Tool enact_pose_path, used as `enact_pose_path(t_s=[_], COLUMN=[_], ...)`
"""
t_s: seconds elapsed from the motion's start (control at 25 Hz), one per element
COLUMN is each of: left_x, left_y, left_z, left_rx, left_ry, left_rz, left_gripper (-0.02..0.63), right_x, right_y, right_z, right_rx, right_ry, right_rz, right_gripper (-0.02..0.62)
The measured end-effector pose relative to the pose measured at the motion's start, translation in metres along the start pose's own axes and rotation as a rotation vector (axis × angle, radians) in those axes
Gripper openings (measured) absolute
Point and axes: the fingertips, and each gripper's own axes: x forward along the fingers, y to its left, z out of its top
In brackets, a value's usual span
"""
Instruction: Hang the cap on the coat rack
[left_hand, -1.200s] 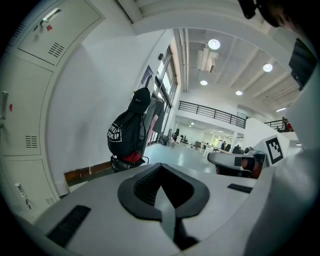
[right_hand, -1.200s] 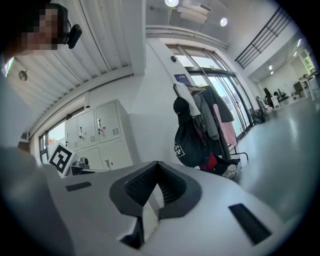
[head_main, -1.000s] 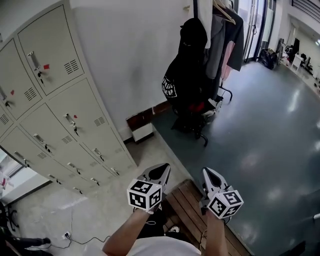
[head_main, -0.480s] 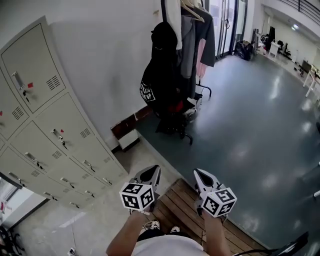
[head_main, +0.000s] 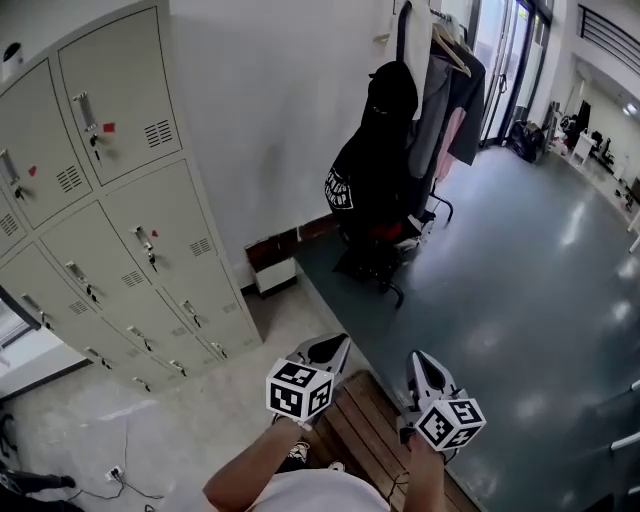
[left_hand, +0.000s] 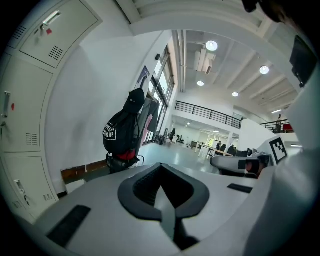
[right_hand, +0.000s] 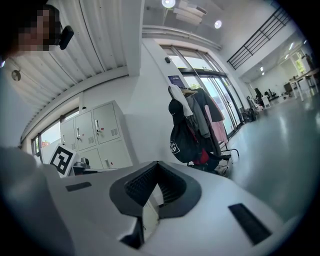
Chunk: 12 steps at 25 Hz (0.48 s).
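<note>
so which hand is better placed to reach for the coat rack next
Right, by a little. The coat rack stands far ahead, more in line with the right gripper than the left gripper. Both are shut and empty, and neither is near it yet.

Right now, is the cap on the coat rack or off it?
On: the black cap hangs high on the coat rack, just above a black bag.

Head cam: high up, looks fwd & steeply down past left gripper (head_main: 326, 348) & right gripper (head_main: 424, 362) to floor; lockers (head_main: 110, 200) at left, coat rack (head_main: 405, 140) well ahead. Each gripper cam sits close behind own jaws, facing abt level twd coat rack; all 3 views share coat rack & lockers
</note>
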Motion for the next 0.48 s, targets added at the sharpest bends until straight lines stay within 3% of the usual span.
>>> enact_pose_path(t_s=[0.48], left_x=[-0.0060], left_y=[0.0073], left_z=[-0.0006], left_rx=[-0.005], left_ry=[-0.009], left_rz=[0.004], left_gripper=[0.003], right_x=[0.0085], right_y=[0.0072], right_z=[-0.0060], right_rx=[0.013], right_ry=[0.019], right_rz=[-0.002], right_gripper=[0.003])
